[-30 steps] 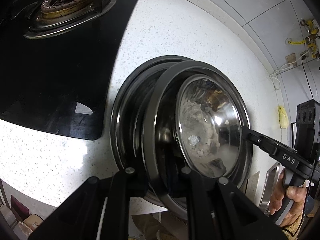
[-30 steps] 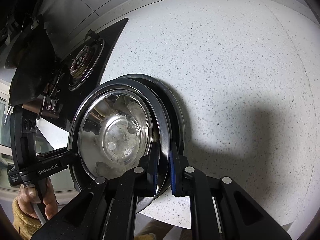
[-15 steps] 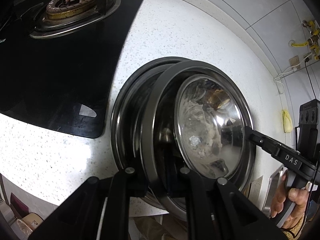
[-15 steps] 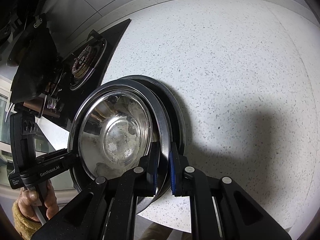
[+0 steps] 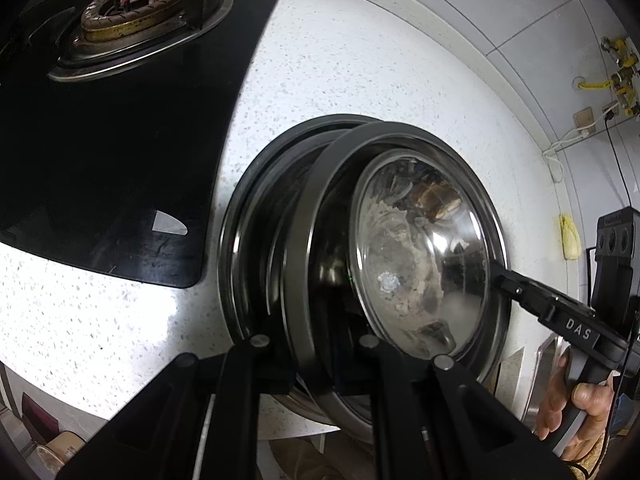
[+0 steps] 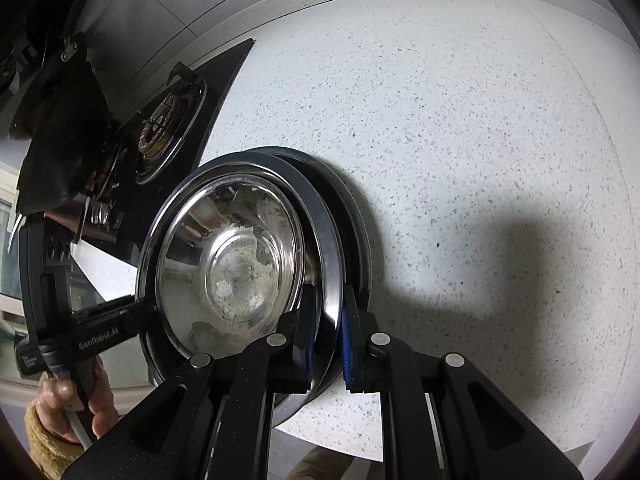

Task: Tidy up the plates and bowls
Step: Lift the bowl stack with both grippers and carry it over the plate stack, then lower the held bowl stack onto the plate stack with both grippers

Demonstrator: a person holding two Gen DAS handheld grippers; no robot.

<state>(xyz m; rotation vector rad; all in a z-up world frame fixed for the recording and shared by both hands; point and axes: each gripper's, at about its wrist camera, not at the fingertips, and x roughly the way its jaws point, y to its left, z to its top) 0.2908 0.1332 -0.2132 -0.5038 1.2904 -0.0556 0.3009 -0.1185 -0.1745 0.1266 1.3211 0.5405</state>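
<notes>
**Materials and finish**

Bowl (image 6: 224, 264): polished steel, mirror-bright, dull whitish smears inside. Plate (image 5: 316, 236) beneath: steel, glossy dark rim. Counter (image 6: 460, 120): white speckled stone, smooth, slight sheen. Hob (image 5: 120, 140): black glass, glossy. Burner (image 5: 132, 8): rough, tarnished metal. Gripper fingers (image 6: 248, 392): matt black plastic; pads (image 6: 347, 354) blue, rubbery-looking.

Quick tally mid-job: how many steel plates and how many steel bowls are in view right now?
Steel plates: 2, the upper plate tilted over the lower plate
Steel bowls: 1, the bowl sitting in the upper plate
Total: 3
</notes>
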